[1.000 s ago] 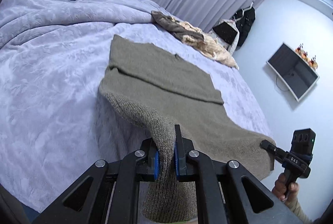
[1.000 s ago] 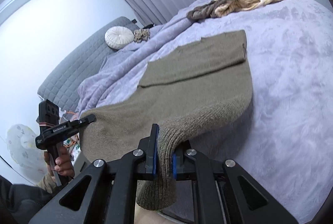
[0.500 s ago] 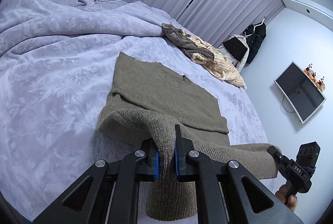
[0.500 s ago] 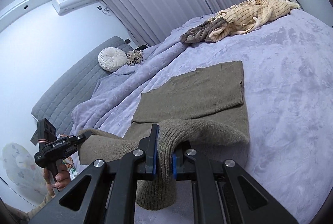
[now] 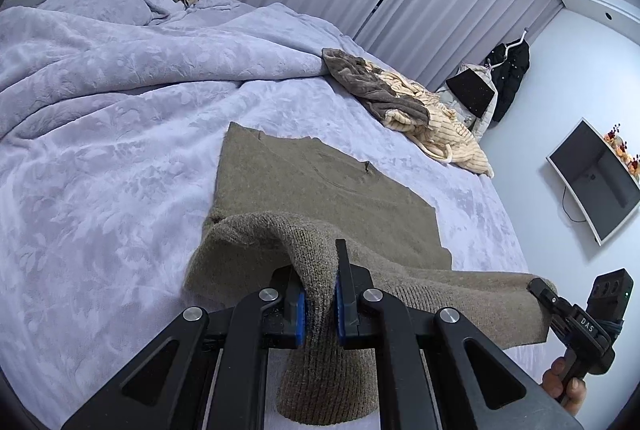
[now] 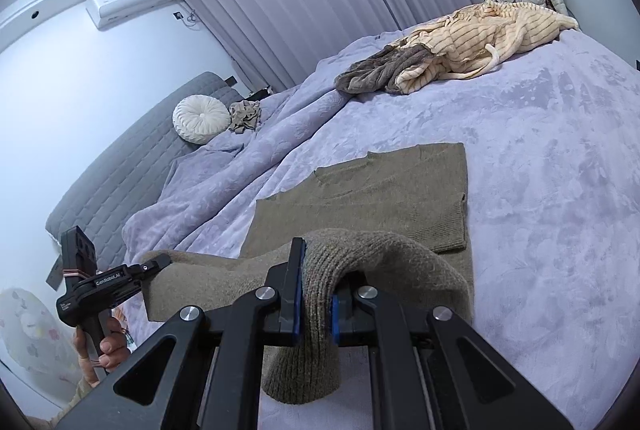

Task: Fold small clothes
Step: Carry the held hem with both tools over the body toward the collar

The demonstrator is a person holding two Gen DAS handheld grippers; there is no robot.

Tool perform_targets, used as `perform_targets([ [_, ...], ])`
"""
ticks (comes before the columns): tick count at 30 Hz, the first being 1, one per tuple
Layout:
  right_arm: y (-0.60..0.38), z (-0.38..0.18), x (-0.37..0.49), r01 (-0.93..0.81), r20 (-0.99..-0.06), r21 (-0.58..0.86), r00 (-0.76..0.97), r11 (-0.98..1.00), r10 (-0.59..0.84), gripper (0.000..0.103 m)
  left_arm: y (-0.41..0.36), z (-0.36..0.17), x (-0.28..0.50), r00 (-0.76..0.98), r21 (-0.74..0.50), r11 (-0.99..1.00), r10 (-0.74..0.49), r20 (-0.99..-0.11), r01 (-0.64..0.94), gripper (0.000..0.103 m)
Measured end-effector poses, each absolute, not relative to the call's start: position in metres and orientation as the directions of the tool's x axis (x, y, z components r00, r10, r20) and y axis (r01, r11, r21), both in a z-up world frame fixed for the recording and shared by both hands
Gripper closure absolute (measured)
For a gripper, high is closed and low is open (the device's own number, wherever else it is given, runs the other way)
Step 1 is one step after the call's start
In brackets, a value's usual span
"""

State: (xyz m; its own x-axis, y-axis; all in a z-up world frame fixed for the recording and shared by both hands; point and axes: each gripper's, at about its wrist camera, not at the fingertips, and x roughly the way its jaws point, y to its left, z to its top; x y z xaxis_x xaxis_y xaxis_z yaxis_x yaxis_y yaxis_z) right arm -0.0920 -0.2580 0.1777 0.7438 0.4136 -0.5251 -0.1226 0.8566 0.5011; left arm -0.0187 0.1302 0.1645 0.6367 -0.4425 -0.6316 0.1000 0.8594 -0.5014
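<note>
Sweater (image 5: 320, 190) hem clamped in both tongs (image 5: 320, 294)

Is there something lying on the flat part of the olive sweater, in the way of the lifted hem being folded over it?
Nothing visible. The olive knit sweater has a bare flat part; the grey and cream clothes pile lies apart, farther up the bed.

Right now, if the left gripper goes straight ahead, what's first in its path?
Likely the sweater itself: the left gripper is shut on its hem and points at the flat folded part on the bed. Depth is unclear.
</note>
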Motion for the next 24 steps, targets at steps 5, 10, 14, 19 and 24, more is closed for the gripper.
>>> perform_targets([
  [5,-0.26,0.181,-0.074,-0.101,-0.542,0.497,0.739,0.862,0.4,0.092,0.128,0.167,-0.003,0.631,-0.501,0.862,-0.434,-0.644,0.081,0.091],
  [10,-0.261,0.184,-0.062,-0.087,-0.551,0.495,0.738,0.865,0.389,0.092,0.124,0.17,0.009,0.627,-0.494,0.867,-0.423,-0.654,0.068,0.091],
  [14,-0.263,0.182,-0.05,-0.067,-0.566,0.491,0.733,0.868,0.377,0.092,0.12,0.166,0.02,0.613,-0.484,0.873,-0.412,-0.674,0.056,0.091],
  [19,-0.265,0.178,-0.036,-0.044,-0.588,0.488,0.721,0.872,0.366,0.092,0.117,0.162,0.032,0.598,-0.471,0.881,-0.401,-0.694,0.044,0.091],
  [24,-0.264,0.178,-0.022,-0.038,-0.605,0.474,0.712,0.88,0.356,0.092,0.112,0.16,0.044,0.593,-0.452,0.891,-0.383,-0.708,0.035,0.091],
])
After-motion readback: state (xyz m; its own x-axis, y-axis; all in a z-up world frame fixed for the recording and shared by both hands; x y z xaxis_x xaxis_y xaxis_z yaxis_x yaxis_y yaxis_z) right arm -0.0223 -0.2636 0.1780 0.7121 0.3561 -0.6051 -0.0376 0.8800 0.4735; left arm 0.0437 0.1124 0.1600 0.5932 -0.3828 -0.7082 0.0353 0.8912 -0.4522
